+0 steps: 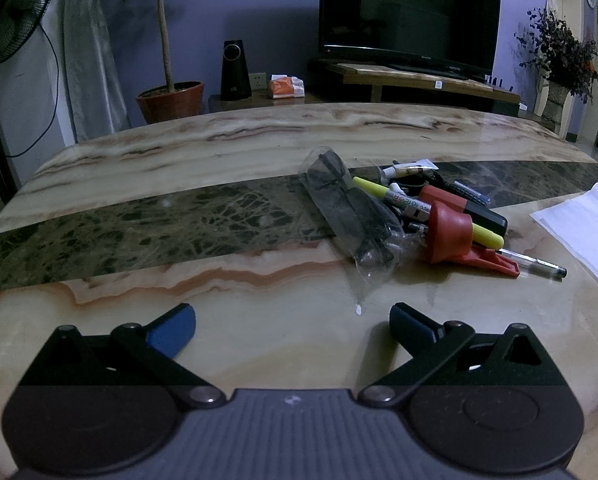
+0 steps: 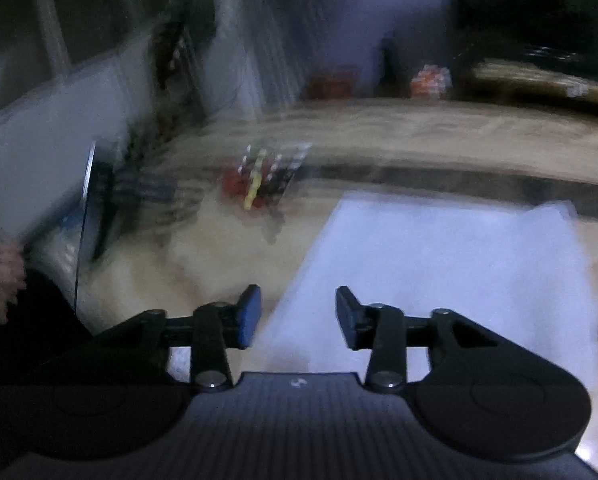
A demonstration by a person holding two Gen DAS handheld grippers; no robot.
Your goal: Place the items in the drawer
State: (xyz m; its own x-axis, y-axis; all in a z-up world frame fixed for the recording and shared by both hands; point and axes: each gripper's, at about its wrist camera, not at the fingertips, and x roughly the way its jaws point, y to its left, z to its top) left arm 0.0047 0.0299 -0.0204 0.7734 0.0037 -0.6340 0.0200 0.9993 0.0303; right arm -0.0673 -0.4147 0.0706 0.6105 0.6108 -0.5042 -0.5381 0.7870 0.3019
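Marble, cream with a dark green band across its middle, makes up the desk [image 1: 219,152]. On that band, toward the desk's right side, lies a heap of small things: a clear bag [image 1: 351,208] with dark contents, slanting from the band onto the cream stone nearer the camera; a yellow marker [image 1: 383,190] leaning on the bag; a red tool [image 1: 451,232] with a flared body and a flat handle; a second yellow marker [image 1: 487,236] across it; a black case [image 1: 485,216] behind; a clear pen [image 1: 535,262] pointing toward the right edge; and a white tube [image 1: 413,168] at the back of the heap. A white sheet [image 1: 579,224] lies at the right edge, apart from the heap. The left gripper [image 1: 293,326] hovers over bare cream stone near the front edge, its blue-padded fingers [image 1: 171,334] spread wide with nothing between them; the bag's near corner lies just ahead of them. The right wrist view is badly blurred. There the right gripper [image 2: 297,314] has its fingers [image 2: 249,316] parted and empty, above the near edge of the sheet [image 2: 439,264], with the heap [image 2: 265,178] a smear of red and yellow farther off. No drawer shows in either view. Behind the desk stand a television [image 1: 407,12], a potted tree [image 1: 171,98] and a fan [image 1: 15,8].
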